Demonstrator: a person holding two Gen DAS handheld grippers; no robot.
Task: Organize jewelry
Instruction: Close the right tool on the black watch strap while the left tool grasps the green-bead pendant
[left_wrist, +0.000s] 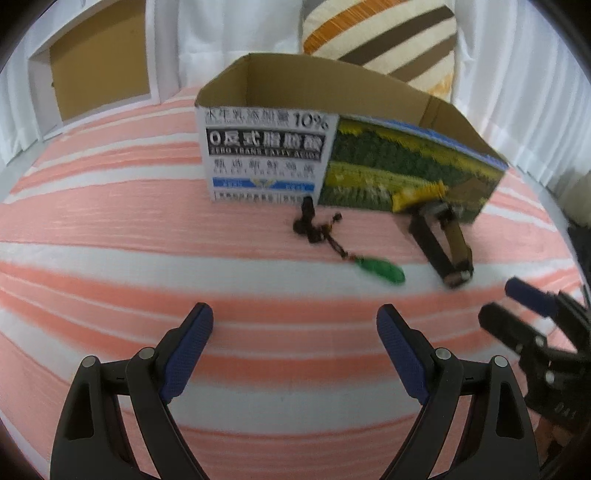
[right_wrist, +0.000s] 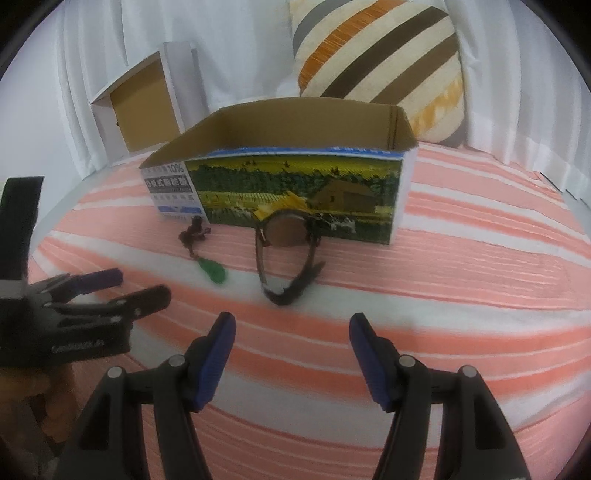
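Nearest, the left gripper (left_wrist: 294, 328) stands wide open w/ nothing between its blue pads; the right gripper (right_wrist: 291, 343) is also apart, a bit narrower, and equally empty. Both hover over the pink-and-white striped bedcover (left_wrist: 110, 229), which looks soft and will prob. give under a downward press (so pinching from the side beats stabbing down).

Next out lies the dark corded necklace with a green leaf-shaped pendant (left_wrist: 382, 272), loose on the cloth, its knotted cord bunched toward the box. Judged light, limp, and the pendant hard, smooth, maybe slippery and chippable; better to take the cord knot or the neck just above the pendant. Just beside it, to the right, is the brown-strapped wristwatch with a round face (right_wrist: 284, 230), face propped against the box front, strap looped toward the grippers. Strap is flexible, the grip-friendly part; the glass less so.

Behind both: the open-topped printed cardboard box (right_wrist: 295, 184), walls tall, so items need lifting over the rim. Plenty of free cloth left and right. Farther back, a white-edged shallow box (right_wrist: 140, 107) and a striped pillow (right_wrist: 380, 55) against white curtains.
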